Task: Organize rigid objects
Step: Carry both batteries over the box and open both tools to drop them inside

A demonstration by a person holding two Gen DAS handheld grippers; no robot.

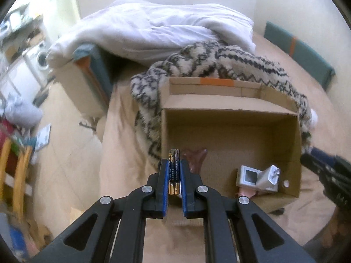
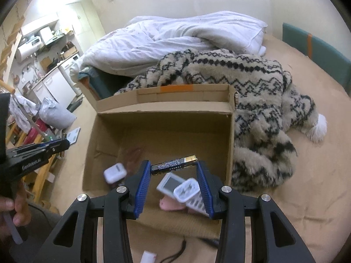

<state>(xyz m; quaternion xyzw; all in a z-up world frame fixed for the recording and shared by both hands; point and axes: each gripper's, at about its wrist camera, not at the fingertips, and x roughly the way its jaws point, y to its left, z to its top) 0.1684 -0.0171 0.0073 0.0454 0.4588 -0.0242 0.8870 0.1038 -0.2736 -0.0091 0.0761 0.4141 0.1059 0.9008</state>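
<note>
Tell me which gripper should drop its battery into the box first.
Probably right: the right gripper holds its battery over the open cardboard box. The left gripper's battery sits near the box's corner.

My left fingers (image 1: pixel 163 184) cover the long sides of the battery (image 1: pixel 174 173) I hold, so its print is unreadable. In the cardboard box (image 2: pixel 229 144), my right fingers (image 2: pixel 203 188) hide part of the white gadget (image 2: pixel 170 184); the pink thing (image 2: pixel 170 205) beneath it is mostly buried. The white charger (image 2: pixel 115 172) near the box's left wall is blurred. My left gripper (image 2: pixel 62 145) is cut off at the picture's left edge.
</note>
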